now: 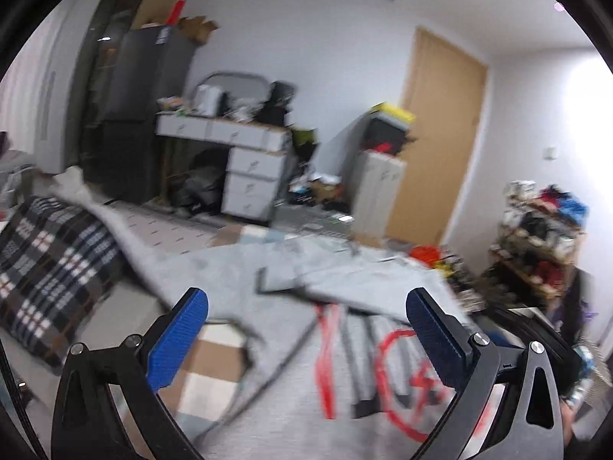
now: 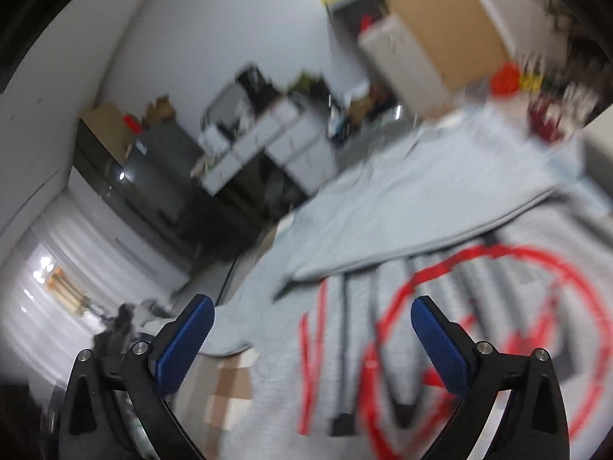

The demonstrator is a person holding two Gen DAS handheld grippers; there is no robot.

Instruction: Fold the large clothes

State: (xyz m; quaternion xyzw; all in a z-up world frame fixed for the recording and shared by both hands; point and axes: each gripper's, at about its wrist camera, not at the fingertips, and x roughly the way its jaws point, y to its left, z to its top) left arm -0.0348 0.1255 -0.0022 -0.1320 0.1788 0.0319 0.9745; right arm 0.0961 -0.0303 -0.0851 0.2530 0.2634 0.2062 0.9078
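A large grey garment (image 1: pixel 291 345) with a red and dark print lies spread over the work surface, one part folded across it (image 1: pixel 345 280). My left gripper (image 1: pixel 306 329) hovers above its printed front, blue pads wide apart, nothing between them. In the right wrist view the same grey garment (image 2: pixel 383 207) fills the blurred lower right, its red circle print (image 2: pixel 498 306) below the fold. My right gripper (image 2: pixel 312 333) stands open over it, jaws empty. The right wrist view is tilted and smeared.
A plaid cloth (image 1: pixel 53 268) lies at the left. Beyond stand a white desk with drawers (image 1: pixel 245 161), a dark fridge (image 1: pixel 138 92), a wooden door (image 1: pixel 436 142) and a cluttered shelf (image 1: pixel 540 237). A checked cover (image 1: pixel 214 364) shows under the garment.
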